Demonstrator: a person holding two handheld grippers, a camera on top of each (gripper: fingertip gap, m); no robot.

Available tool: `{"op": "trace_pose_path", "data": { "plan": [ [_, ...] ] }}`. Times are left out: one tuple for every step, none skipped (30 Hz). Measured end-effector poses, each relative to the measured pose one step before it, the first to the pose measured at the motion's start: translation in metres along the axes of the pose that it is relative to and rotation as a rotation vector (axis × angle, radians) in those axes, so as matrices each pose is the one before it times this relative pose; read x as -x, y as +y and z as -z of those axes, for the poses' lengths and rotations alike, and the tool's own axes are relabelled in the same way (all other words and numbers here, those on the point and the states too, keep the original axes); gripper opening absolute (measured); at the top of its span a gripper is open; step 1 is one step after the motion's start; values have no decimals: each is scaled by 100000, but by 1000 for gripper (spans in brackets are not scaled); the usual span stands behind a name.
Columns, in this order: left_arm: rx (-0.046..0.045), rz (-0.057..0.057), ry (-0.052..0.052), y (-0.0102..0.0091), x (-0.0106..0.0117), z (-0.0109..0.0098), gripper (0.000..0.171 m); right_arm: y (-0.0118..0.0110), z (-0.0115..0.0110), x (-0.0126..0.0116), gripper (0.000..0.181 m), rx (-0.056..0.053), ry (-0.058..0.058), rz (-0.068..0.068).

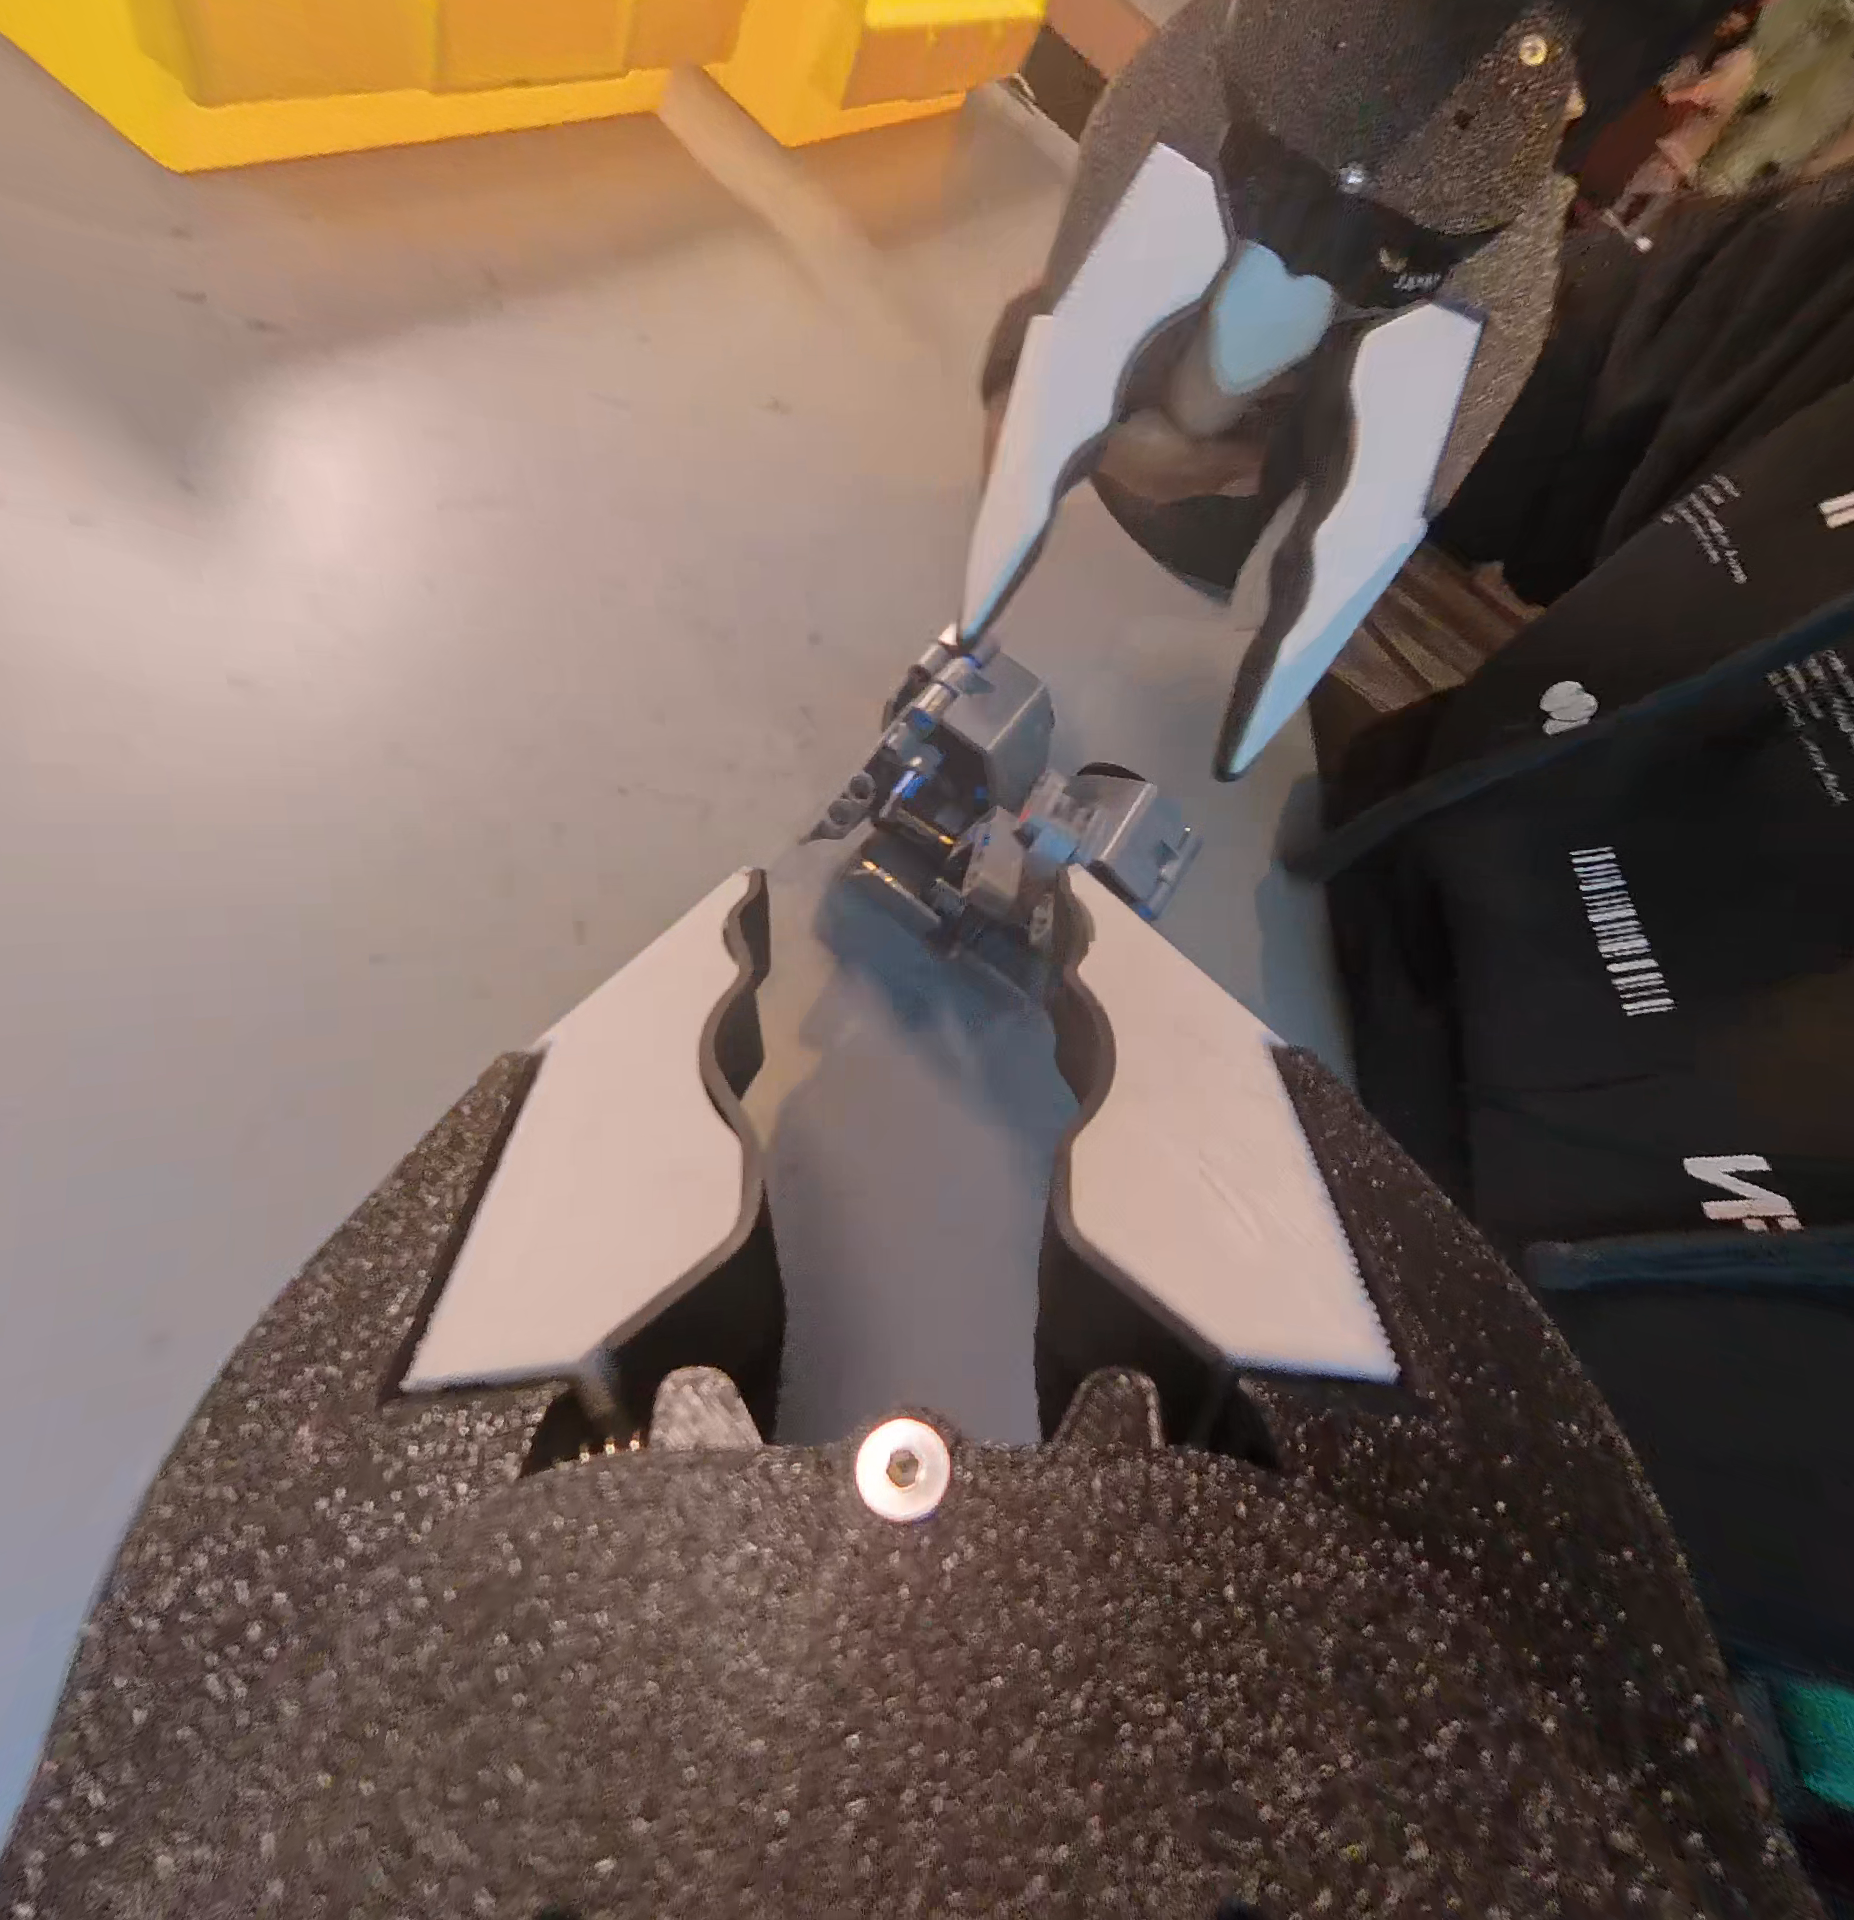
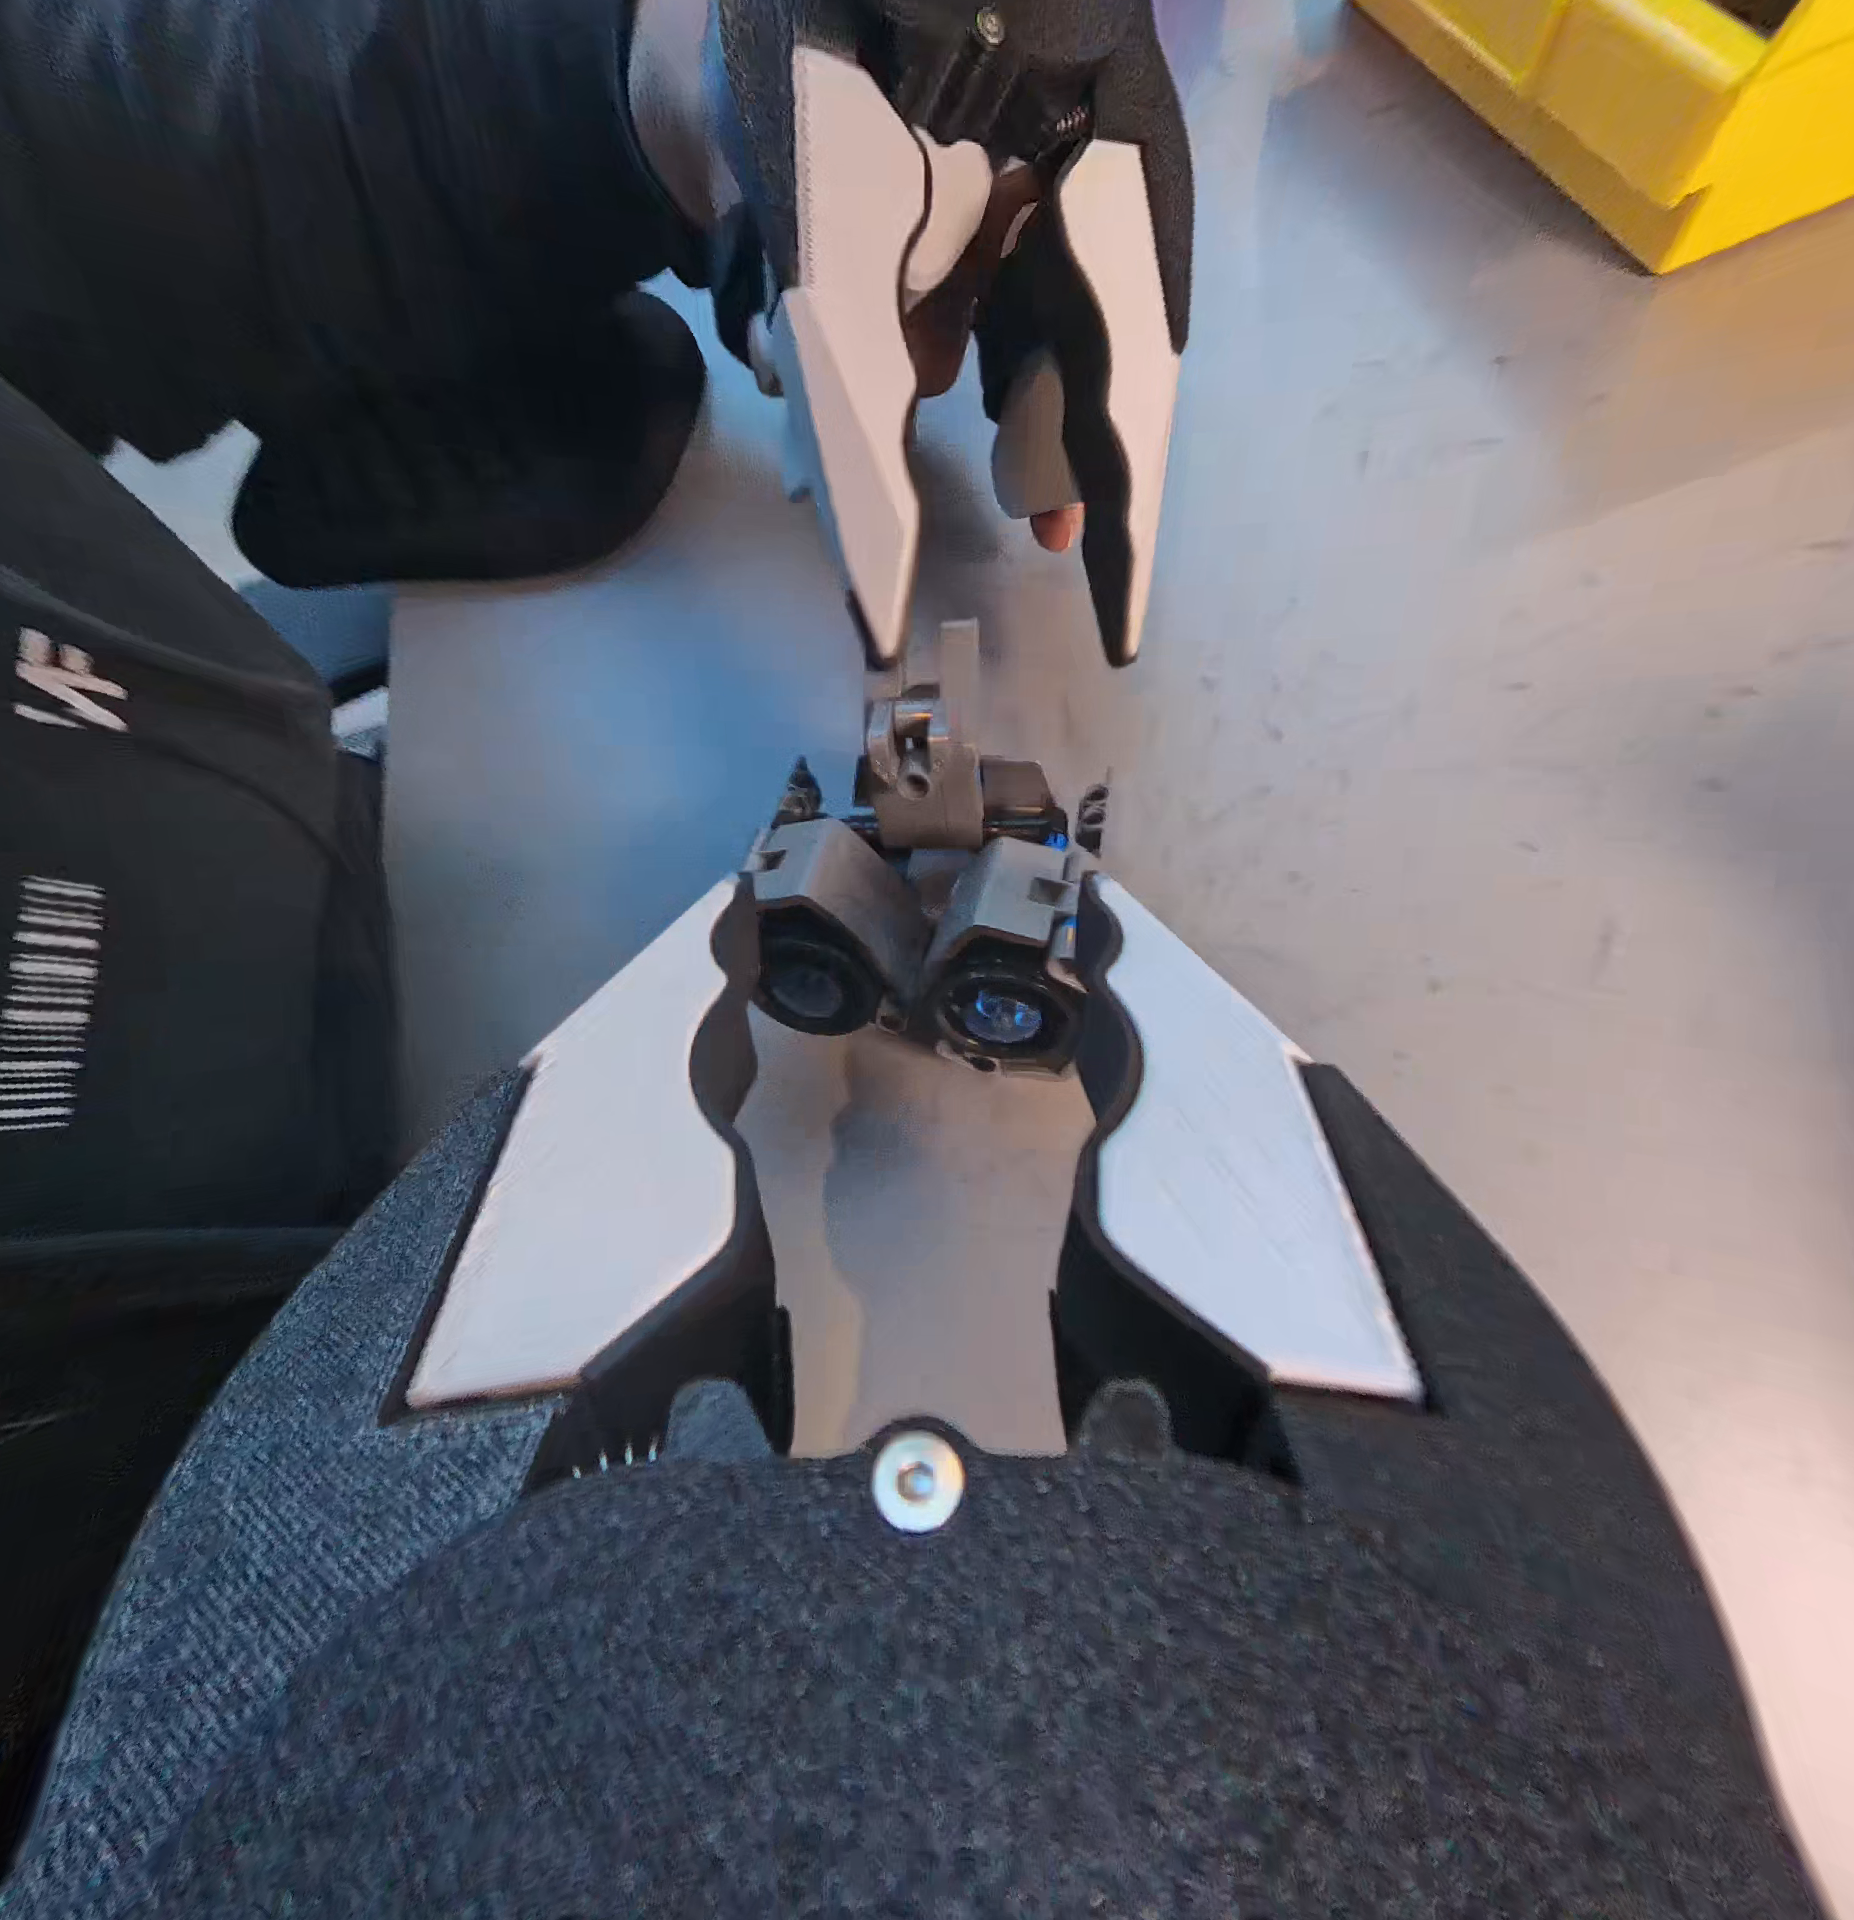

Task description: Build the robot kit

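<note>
1. Grey plastic makes up the small block-built model that sits on the pale bench, between the two grippers.
2. It has two hexagonal barrel-like ends with dark lenses, seen in the right wrist view.
3. Left gripper: its fingers are spread wide, with the model's near end lying between their tips.
4. Whether those tips touch the model cannot be told.
5. Right gripper: its fingers are also wide apart, flanking the two barrel ends closely.
6. Yellow bin stands at the far side of the bench, well apart from the model.
7. Black clothing with white print lies alongside the bench edge.
</note>
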State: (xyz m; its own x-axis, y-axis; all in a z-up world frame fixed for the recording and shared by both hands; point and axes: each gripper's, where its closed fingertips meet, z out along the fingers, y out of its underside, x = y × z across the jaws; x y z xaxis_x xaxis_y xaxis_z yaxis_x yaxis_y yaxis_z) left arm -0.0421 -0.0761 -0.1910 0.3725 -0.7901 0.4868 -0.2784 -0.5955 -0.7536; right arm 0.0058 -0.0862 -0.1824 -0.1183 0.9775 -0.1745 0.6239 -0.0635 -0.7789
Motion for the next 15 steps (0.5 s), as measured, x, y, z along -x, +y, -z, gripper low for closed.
{"op": "trace_pose_path", "data": {
  "plan": [
    [3319,-968,3913,343,-603,-663,58,413,-262,-442,60,2625,3424,3131],
    [3720,-1730,3331,451,-618,-640,61,406,-110,-529,61,2111,2179,1631],
    [2916,-2145,2699,387,-654,-488,60,271,48,-584,60,859,971,-139],
    [1877,-1890,135,241,-348,-282,65,43,219,-300,62,-722,-1402,-1060],
    [2022,-1320,-580,309,-247,-28,64,156,338,-582,57,204,549,-636],
    [1630,-512,1715,325,-568,156,61,210,435,-1127,53,604,4540,1432],
    [234,-104,3568,180,-857,249,58,280,463,-1093,53,1133,4629,2426],
    [-487,-192,2720,124,-696,274,57,185,443,-727,52,789,2671,1076],
    [-276,-612,2015,220,-534,280,57,26,413,-627,52,42,2462,-641],
    [-4,-992,1552,291,-396,322,56,-129,416,-168,52,-839,458,-360],
    [-1125,-1135,-170,116,-51,376,55,-208,411,275,53,-1335,-1358,65],
    [-2813,-216,-980,-188,164,425,54,-156,383,521,53,-1120,-1963,12],
    [-3871,1157,-1779,-430,430,433,53,-46,287,964,55,-502,-3538,-107],
    [-3915,1954,-3962,-505,876,354,53,29,116,1460,59,20,-5340,-788],
    [-3402,1926,-6032,-482,1262,200,55,46,-177,1461,64,135,-4339,-1622]
  ]
}}
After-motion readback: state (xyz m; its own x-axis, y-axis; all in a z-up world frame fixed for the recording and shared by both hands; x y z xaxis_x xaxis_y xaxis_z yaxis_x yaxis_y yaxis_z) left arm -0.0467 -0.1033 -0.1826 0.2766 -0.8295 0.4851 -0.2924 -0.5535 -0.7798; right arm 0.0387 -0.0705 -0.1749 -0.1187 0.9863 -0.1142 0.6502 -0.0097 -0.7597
